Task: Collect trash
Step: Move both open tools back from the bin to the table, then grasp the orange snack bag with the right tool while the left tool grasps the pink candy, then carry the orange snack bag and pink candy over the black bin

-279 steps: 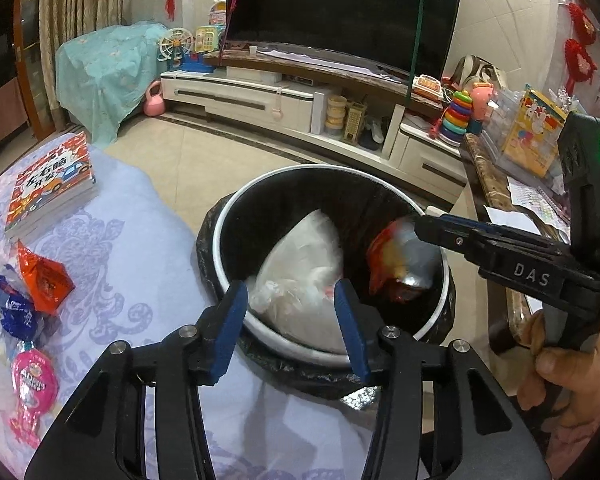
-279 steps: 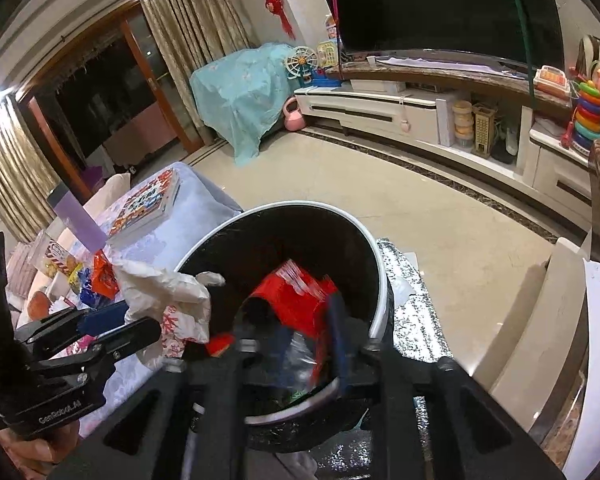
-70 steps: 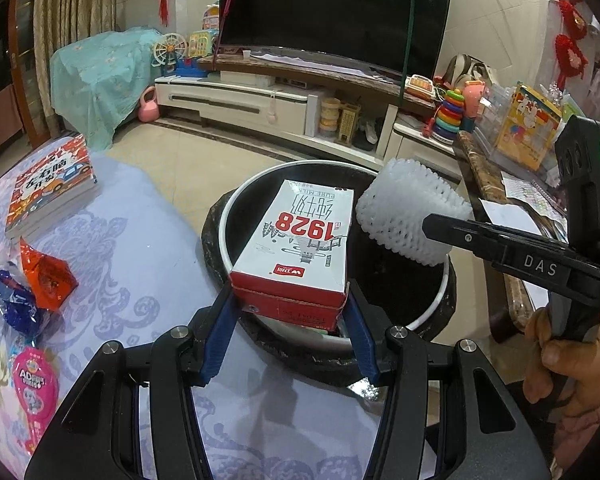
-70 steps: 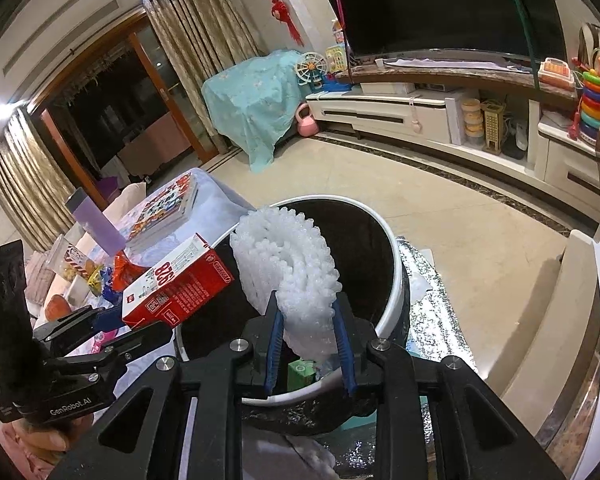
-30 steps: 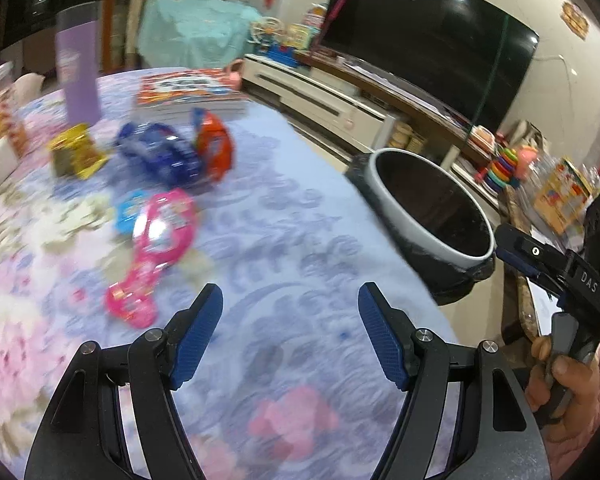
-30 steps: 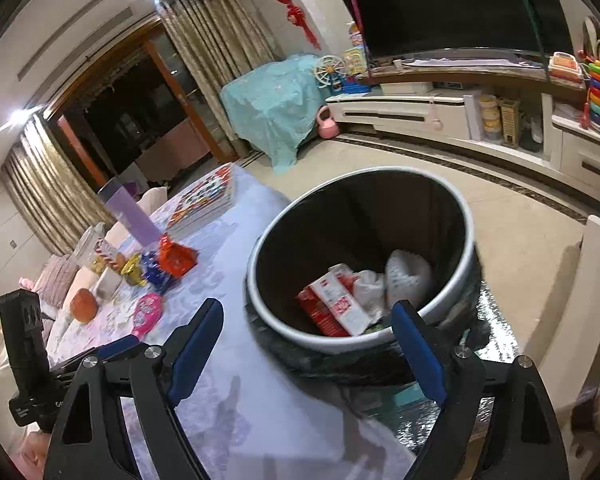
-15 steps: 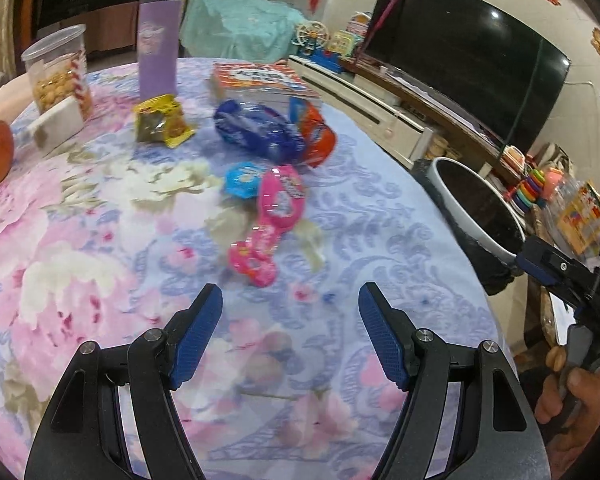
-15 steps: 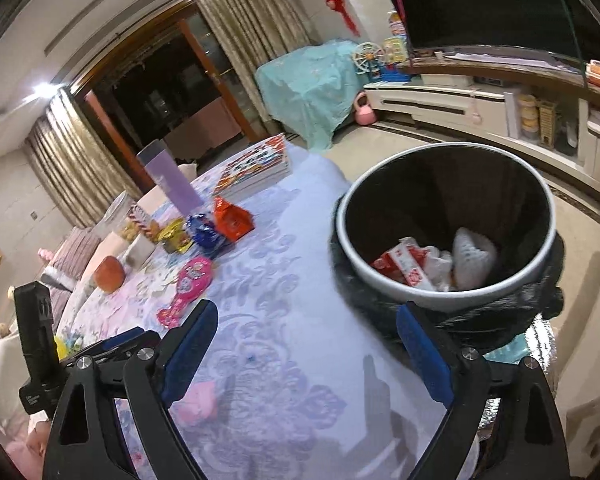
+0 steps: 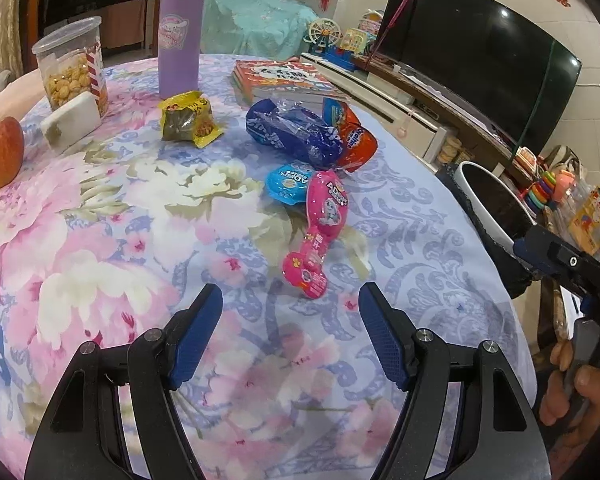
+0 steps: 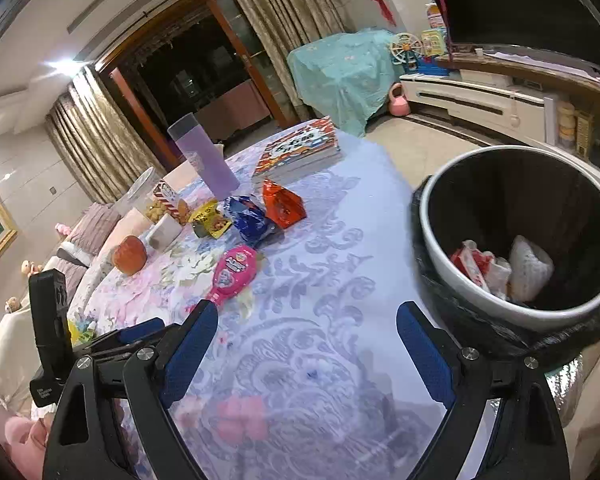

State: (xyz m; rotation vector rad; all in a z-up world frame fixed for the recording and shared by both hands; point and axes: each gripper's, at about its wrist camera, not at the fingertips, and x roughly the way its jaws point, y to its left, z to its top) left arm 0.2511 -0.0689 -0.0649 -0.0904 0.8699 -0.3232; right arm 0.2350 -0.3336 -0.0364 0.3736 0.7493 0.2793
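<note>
Two empty grippers, jaws wide, now face the table instead of the bin.
Left gripper (image 9: 290,334) and right gripper (image 10: 306,354) have released carton and foam into the trash bin (image 10: 440,240) off the table's (image 9: 100,240) edge; pink wrapper (image 9: 318,232) lies mid-table, long axis running away from the left gripper.

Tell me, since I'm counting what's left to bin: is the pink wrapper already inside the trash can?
No, the pink wrapper lies on the tablecloth, outside the trash can.
</note>
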